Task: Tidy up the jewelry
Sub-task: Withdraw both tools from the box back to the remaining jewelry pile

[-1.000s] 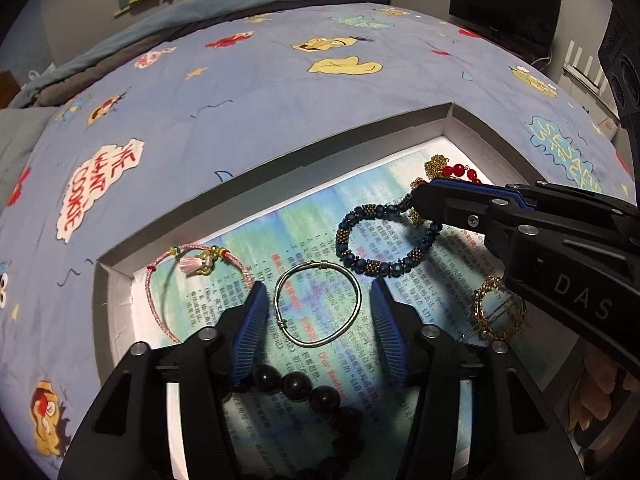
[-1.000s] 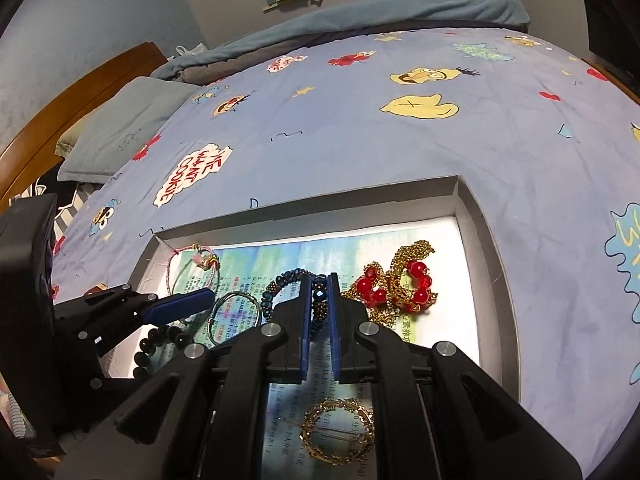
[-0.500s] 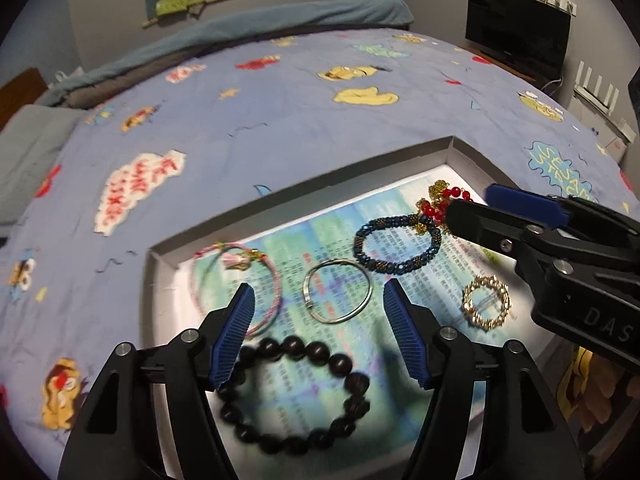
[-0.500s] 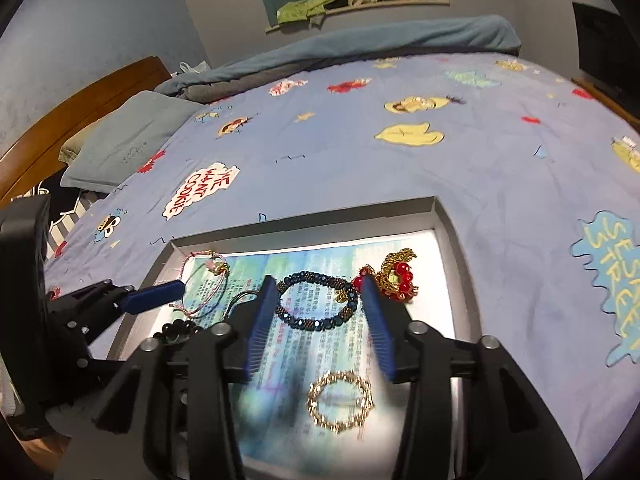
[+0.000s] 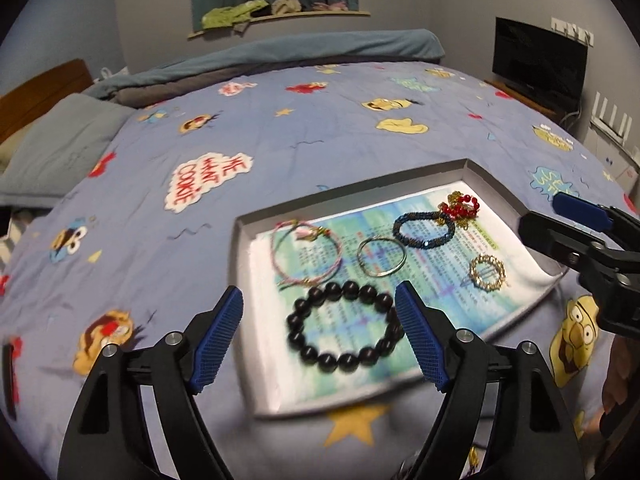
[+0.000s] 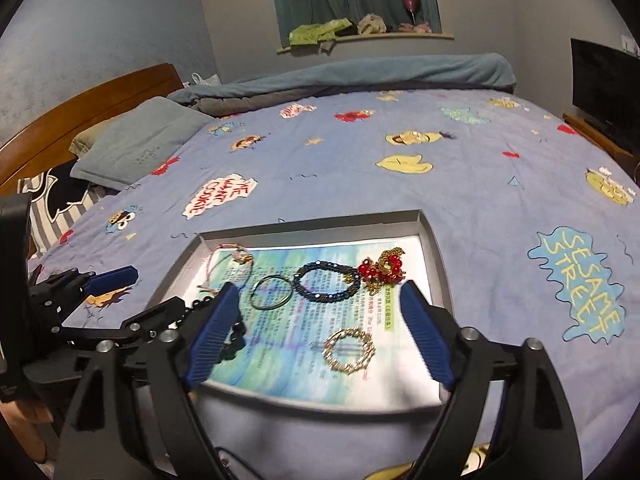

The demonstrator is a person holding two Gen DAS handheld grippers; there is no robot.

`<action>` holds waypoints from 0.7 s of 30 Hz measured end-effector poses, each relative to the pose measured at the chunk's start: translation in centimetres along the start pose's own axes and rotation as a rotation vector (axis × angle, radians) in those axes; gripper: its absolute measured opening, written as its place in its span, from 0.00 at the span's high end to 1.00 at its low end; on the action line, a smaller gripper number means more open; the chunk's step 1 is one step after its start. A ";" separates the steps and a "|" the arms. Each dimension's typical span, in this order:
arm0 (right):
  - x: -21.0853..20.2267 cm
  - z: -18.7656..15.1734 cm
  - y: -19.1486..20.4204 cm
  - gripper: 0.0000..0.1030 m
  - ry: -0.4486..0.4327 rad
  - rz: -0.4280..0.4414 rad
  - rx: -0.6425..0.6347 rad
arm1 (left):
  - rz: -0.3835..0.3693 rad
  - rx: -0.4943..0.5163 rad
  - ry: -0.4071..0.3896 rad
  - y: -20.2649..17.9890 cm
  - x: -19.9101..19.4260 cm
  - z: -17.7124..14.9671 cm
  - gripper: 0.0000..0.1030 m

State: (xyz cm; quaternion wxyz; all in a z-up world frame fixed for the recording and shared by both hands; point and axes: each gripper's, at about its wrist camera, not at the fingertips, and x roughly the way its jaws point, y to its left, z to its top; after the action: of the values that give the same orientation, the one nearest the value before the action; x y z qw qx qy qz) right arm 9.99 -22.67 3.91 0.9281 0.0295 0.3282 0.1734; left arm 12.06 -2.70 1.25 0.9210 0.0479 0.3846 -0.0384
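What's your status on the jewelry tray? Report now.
Left hand-held gripper and right hand-held gripper both opening, nothing between them. Six pieces laid out apart in tray. Nothing in the way.

we see a dim room with flat, cool light; the walls go grey and the corners fall to black where the fisheye vignettes. the brightest patch is the white paper [image 5: 400, 280] in the tray [image 5: 240, 264], near glare at its edges. straight lines bow hard toward the rims, so the bed [image 6: 460, 184] bulges like a dome. soft shadow lies under the tray's near edge. both views are slightly smeared with motion blur, worst on the cartoon prints low left in the left view.
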 end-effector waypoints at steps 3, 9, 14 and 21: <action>-0.7 -0.8 0.6 0.14 0.009 0.007 -0.003 | 0.012 -0.012 -0.019 0.8 -1.6 -1.2 0.22; -1.9 -1.6 2.2 0.07 0.016 -0.006 -0.044 | 0.020 -0.008 -0.051 1.6 -4.5 -2.8 0.19; -3.5 -1.9 2.4 0.05 0.012 -0.025 -0.066 | 0.013 -0.008 -0.077 2.1 -6.4 -3.7 0.16; -4.7 -3.7 1.6 0.05 0.026 -0.068 -0.054 | -0.018 -0.035 -0.097 2.9 -7.5 -5.6 0.15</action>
State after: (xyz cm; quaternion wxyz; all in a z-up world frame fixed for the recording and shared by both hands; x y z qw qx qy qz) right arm 3.84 -23.01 4.09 0.9295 -0.0089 0.3363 0.1510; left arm 3.21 1.11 2.85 0.9390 0.0263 0.3404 -0.0423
